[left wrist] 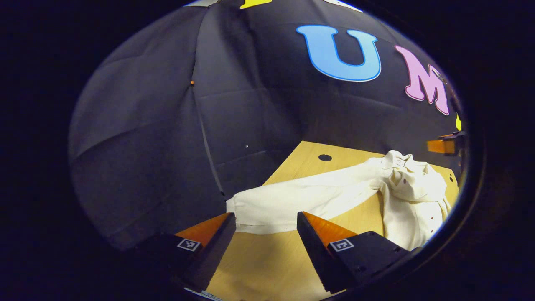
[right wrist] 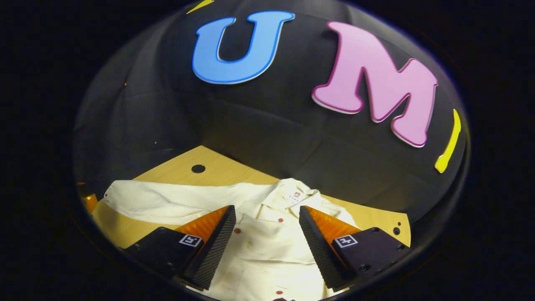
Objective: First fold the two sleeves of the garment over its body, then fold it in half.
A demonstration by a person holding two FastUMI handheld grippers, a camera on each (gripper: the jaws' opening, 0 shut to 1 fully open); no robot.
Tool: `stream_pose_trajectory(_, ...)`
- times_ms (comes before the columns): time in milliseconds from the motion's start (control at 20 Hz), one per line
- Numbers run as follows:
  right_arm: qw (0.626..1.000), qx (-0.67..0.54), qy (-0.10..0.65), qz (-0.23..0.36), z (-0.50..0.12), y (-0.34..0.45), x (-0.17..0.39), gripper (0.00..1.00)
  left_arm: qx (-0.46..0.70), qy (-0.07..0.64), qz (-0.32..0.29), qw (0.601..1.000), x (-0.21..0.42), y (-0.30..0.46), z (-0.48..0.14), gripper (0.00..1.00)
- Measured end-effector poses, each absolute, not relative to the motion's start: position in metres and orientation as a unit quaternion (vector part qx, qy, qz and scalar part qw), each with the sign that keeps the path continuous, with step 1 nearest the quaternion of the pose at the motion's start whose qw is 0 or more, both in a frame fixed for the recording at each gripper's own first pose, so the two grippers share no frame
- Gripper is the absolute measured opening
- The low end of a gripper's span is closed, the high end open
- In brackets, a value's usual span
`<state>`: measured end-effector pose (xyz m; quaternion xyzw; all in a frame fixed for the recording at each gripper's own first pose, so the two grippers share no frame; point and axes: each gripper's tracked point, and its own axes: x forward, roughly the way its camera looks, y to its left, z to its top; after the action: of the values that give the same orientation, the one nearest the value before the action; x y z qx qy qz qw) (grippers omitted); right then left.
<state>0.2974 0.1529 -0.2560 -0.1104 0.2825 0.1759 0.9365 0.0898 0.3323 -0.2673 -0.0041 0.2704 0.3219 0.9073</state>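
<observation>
Two handheld grippers here, built alike. The left gripper point(left wrist: 266, 219) has two wedge-shaped fingers point(left wrist: 314, 246), matte black on the inner faces with a fine saw-tooth ribbing along the edge, and bright orange on the outer sloping faces. Each finger runs back into a chunky black block carrying a small square black-and-white marker on top, and a couple of dark screw heads sit in the right block. The right gripper point(right wrist: 267, 213) matches it: black fingers point(right wrist: 215, 246) whose inner pads show a tight dotted grip texture, orange flanks, square coded markers, and screws on the black housing at lower right.
</observation>
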Motion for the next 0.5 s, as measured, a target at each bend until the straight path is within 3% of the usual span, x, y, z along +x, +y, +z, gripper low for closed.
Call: stream_pose_trajectory(500, 0.962, -0.124, 0.230, 0.079, -0.178, 0.008, 0.272, 0.97, -0.033, 0.355, 0.354, 0.865, 0.114, 0.404, -0.348, 0.95)
